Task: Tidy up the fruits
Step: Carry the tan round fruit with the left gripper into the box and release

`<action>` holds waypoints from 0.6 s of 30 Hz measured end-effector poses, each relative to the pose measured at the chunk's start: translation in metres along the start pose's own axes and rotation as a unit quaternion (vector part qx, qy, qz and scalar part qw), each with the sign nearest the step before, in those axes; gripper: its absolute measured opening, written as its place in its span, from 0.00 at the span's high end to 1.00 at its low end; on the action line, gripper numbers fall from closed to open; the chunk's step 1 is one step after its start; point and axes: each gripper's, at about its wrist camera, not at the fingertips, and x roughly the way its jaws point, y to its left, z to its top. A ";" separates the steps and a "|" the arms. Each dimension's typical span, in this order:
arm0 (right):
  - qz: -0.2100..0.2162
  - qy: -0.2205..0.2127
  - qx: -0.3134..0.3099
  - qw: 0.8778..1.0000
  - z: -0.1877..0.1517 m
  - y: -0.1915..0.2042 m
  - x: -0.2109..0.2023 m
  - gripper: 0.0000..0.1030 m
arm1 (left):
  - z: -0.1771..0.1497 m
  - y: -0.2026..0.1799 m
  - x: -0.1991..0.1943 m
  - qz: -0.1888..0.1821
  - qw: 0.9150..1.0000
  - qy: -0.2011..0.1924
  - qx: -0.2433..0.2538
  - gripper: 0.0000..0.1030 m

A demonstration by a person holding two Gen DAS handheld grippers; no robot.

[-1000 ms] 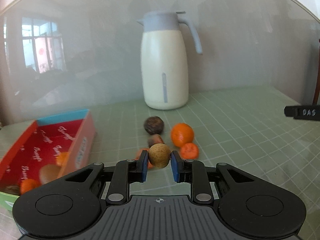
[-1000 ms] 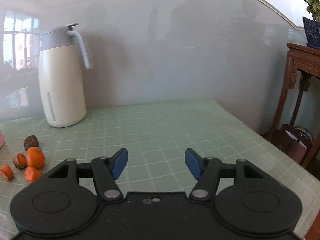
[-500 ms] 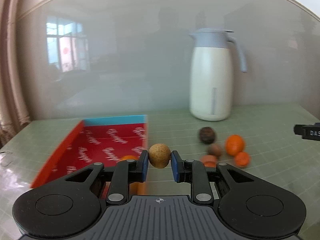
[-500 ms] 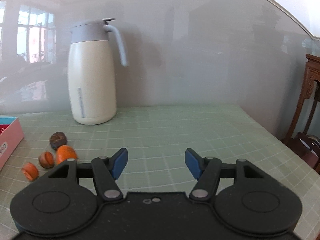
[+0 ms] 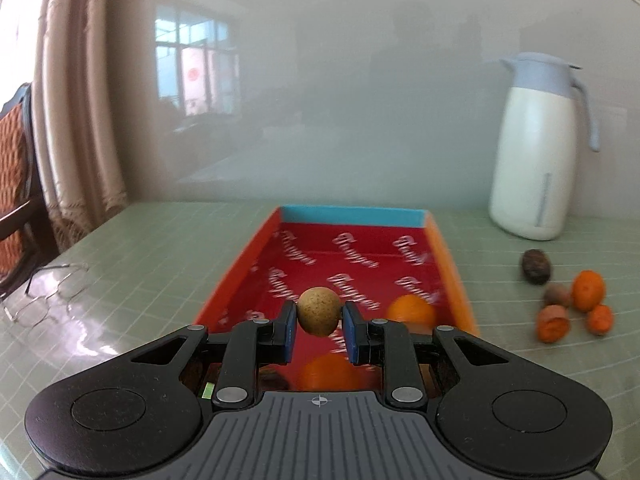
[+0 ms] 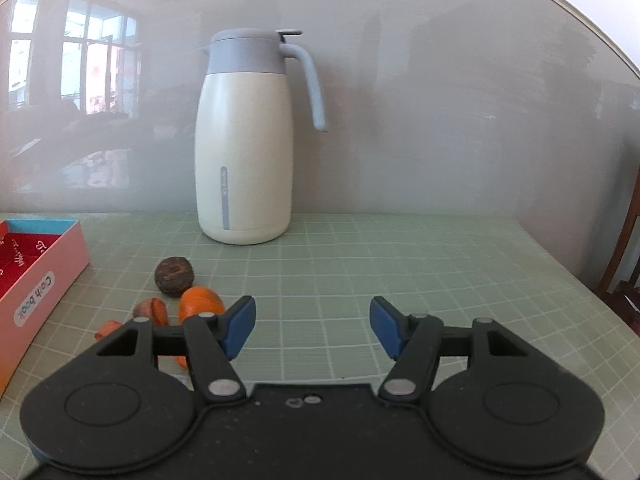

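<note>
My left gripper (image 5: 319, 318) is shut on a round tan fruit (image 5: 319, 311) and holds it over the near part of the red box (image 5: 352, 256), which has a blue far wall. Orange fruits (image 5: 410, 310) lie in the box beneath it. To the right of the box, a dark brown fruit (image 5: 536, 266) and several orange ones (image 5: 587, 290) lie on the table. My right gripper (image 6: 312, 326) is open and empty above the table, just right of the same pile (image 6: 198, 302). The box's pink side (image 6: 40, 284) shows at the left of the right wrist view.
A cream jug with a grey-blue lid (image 6: 248, 140) stands by the back wall, behind the fruit pile; it also shows in the left wrist view (image 5: 534, 148). Spectacles (image 5: 48, 292) lie on the green gridded table at far left. A chair (image 5: 16, 184) stands beyond the left edge.
My left gripper has swung left with the tan fruit, from above the fruit pile to over the red box. My right gripper has moved left toward the pile, still open.
</note>
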 end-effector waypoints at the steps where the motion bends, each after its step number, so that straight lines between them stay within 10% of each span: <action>1: 0.001 0.000 0.000 1.000 0.000 0.002 0.000 0.38 | -0.001 0.002 0.001 0.003 1.000 0.002 -0.004 0.76; 3: 0.001 0.000 -0.001 1.000 0.000 0.004 0.000 0.36 | -0.001 0.005 -0.001 0.006 1.000 -0.004 -0.009 0.65; 6: 0.002 -0.002 -0.003 1.000 0.000 0.006 0.000 0.36 | -0.001 0.003 -0.009 0.013 1.000 -0.023 -0.006 0.22; 18: 0.003 -0.005 -0.004 1.000 0.000 0.001 -0.002 0.36 | 0.000 -0.006 -0.023 0.004 0.999 -0.042 0.005 0.17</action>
